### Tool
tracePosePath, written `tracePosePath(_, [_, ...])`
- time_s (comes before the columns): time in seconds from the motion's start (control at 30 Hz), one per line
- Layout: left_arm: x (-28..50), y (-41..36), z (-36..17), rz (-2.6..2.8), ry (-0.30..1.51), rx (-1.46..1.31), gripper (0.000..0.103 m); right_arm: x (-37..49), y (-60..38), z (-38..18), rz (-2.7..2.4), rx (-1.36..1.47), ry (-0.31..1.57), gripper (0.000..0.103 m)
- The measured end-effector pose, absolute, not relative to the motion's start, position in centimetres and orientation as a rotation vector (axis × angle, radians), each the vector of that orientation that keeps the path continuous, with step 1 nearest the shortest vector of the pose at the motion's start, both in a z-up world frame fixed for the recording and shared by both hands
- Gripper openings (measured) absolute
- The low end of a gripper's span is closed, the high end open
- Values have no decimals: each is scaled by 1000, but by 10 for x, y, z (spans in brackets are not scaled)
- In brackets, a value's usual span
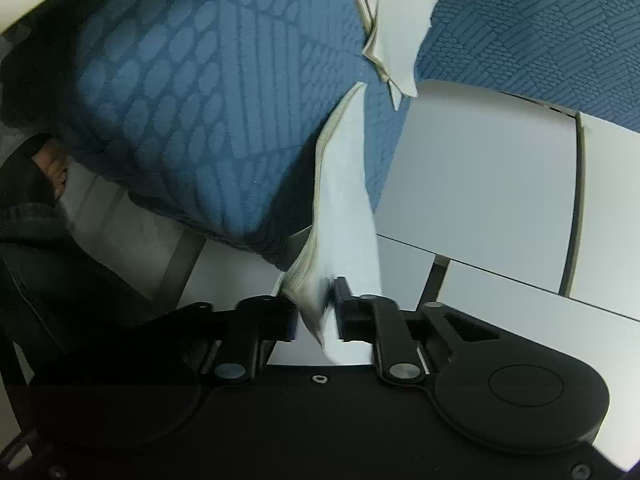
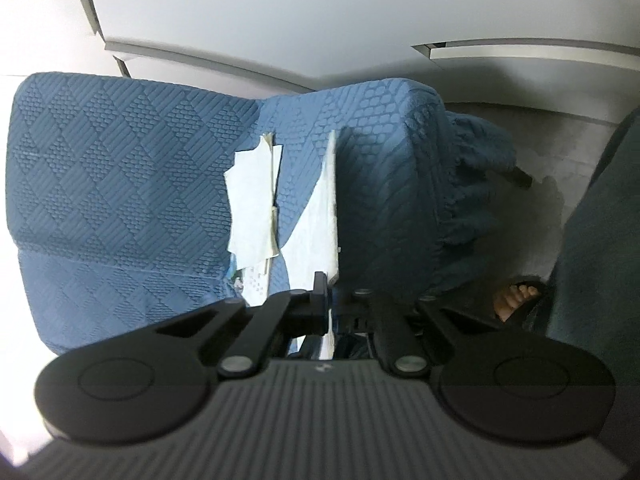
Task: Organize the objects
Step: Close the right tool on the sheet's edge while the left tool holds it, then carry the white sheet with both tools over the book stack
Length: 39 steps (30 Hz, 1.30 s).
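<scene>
A white sheaf of papers [image 1: 348, 200] lies over a blue quilted sofa cover [image 1: 208, 92]. My left gripper [image 1: 318, 304] is shut on its lower corner. In the right wrist view the same white sheaf [image 2: 320, 216] runs down the blue cover [image 2: 112, 160], and my right gripper [image 2: 330, 300] is shut on its near edge. A second folded white paper [image 1: 396, 28] lies further off on the cover, also visible in the right wrist view [image 2: 252, 208].
White cabinet panels [image 1: 480, 184] stand behind the sofa. A person's bare foot in a dark sandal [image 2: 516, 300] is on the pale floor at right, beside a dark fringed edge of the cover [image 2: 472, 184].
</scene>
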<state>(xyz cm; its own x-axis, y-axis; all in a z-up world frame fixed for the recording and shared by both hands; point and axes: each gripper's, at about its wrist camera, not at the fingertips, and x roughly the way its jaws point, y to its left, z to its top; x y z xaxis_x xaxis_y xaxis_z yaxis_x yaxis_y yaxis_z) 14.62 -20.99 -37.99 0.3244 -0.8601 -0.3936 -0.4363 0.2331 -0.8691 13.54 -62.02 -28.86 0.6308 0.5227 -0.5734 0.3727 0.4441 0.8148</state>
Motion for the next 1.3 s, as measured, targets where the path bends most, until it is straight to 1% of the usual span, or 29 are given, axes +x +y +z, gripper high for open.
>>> tracePosePath(0.17, [155,-207,-347,-469,1254,-1287,9,134,-615,-279,105,1067,934,4])
tracePosePath(0.27, [159,-200,-322,-490,1219,-1248,6,135,-612,-262,130,1026,906,5])
tracePosePath(0.33, [161,-194,-304,-501,1197,-1229,6,137,-609,-249,150,1004,878,5])
tracePosePath(0.53, [172,-175,-256,-536,1126,-1212,6,144,-598,-210,233,1005,834,5])
tracePosePath(0.8, [177,-128,-199,-542,1067,-1167,6,151,-566,-168,341,998,820,5])
tracePosePath(1.03, [174,-82,-165,-490,1037,-1136,7,160,-526,-142,427,972,870,6])
tracePosePath(1.17, [169,-54,-148,-463,1010,-1118,8,164,-503,-136,474,958,895,6])
tracePosePath(1.3, [168,-30,-141,-438,989,-1104,9,163,-476,-134,516,946,915,6])
